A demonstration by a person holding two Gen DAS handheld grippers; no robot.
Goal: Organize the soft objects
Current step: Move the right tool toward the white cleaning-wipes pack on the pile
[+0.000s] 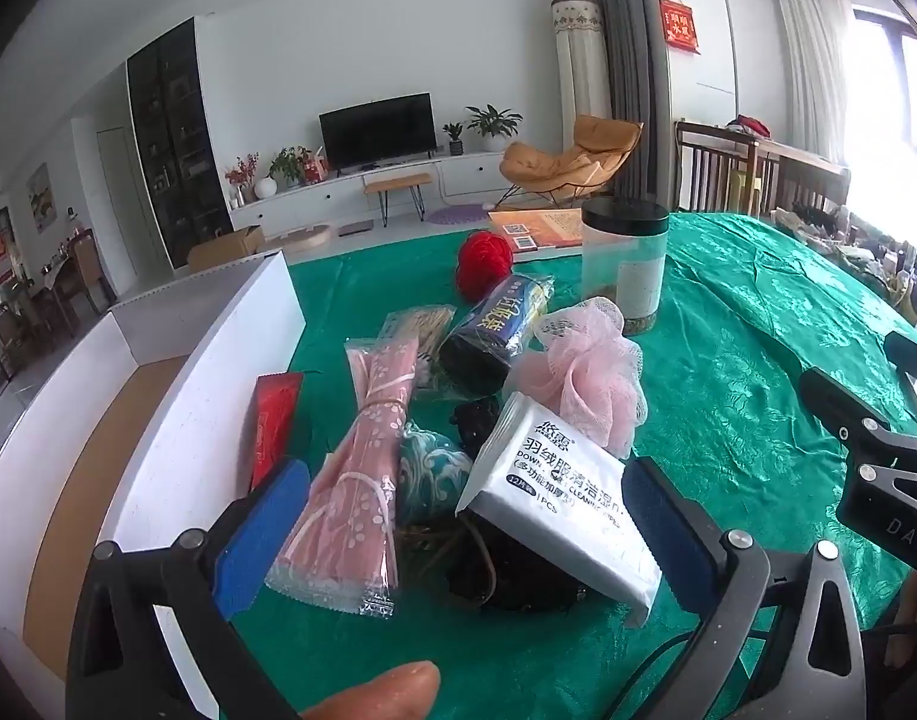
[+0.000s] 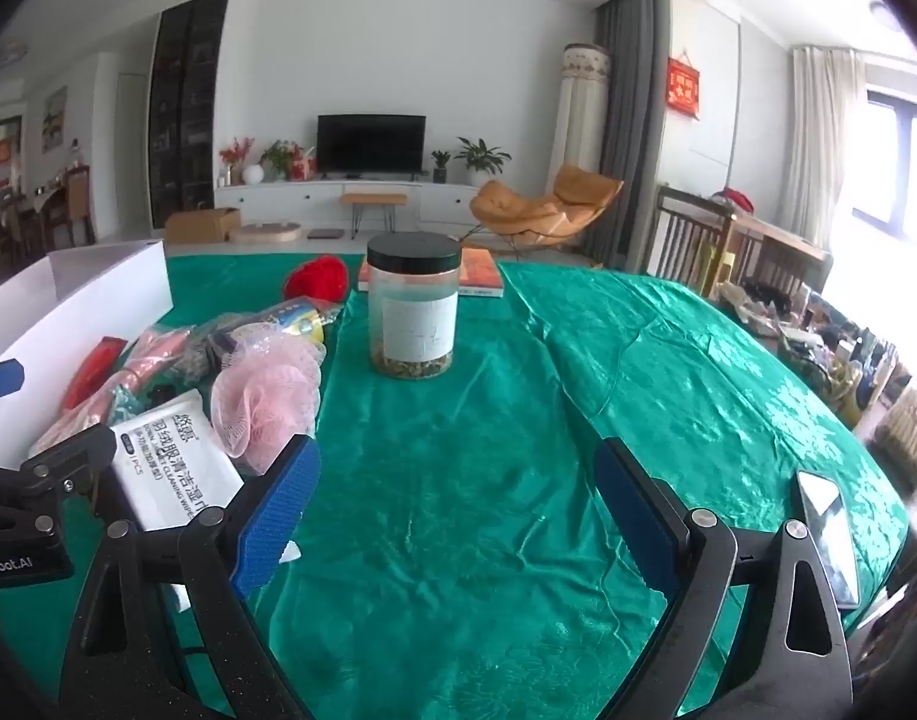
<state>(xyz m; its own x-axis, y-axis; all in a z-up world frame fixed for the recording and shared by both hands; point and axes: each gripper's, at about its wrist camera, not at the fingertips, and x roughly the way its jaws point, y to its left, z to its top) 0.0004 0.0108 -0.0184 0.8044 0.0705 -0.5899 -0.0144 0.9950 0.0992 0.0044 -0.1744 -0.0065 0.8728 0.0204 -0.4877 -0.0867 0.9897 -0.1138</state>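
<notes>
Heap of soft goods on the green worktop (image 1: pixel 728 396) beside the white box (image 1: pixel 176 420): wipes packet (image 1: pixel 554 498), pink mesh sponge (image 1: pixel 584 372), pink sleeved cloth (image 1: pixel 362 468). All look light and yielding; the packet's film looks slippery, best pinched across its flat middle. Left claw (image 1: pixel 464 534) gapes over the heap, right claw (image 2: pixel 458 516) gapes over bare cloth, both empty.

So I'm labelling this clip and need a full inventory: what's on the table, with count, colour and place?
box: one, white, left of pile
wipes pack: one, white, front of pile
mesh pouf: one, pink, behind wipes
wrapped cloth: one, pink, beside box
red packet: one, against box
yarn ball: one, red, far side
jar: one, clear, black lid, table centre
tablecloth: one, green
left tongs: open, over pile
right tongs: open, over bare cloth
</notes>
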